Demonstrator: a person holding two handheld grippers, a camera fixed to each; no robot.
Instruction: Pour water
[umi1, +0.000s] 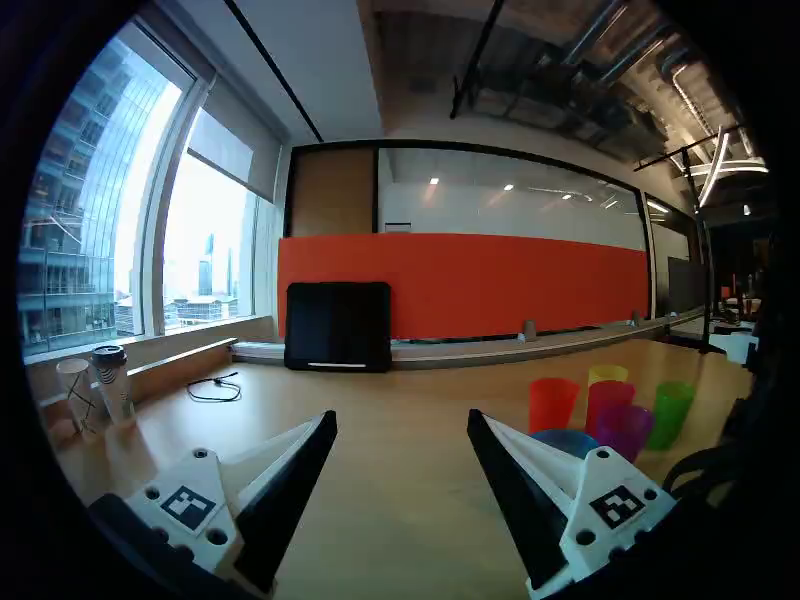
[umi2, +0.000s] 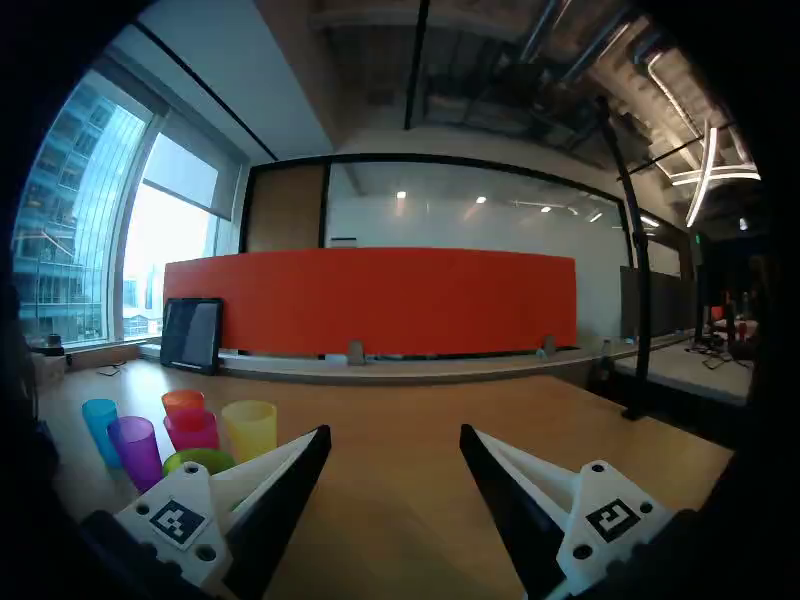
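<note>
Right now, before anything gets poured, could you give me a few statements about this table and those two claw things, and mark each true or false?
1. The left gripper and the right gripper are both open and hold nothing. True.
2. The coloured cups are stacked into one tower. False: they stand side by side in a cluster on the table.
3. A dark tablet stands at the far side of the table, in front of the orange panel. True.
4. The left gripper is pinching the green cup. False: that cup stands free, off to the gripper's right.

Daylight from blown-out windows (umi1: 200, 250), dim ceiling (umi1: 560, 80), fisheye-bent edges
</note>
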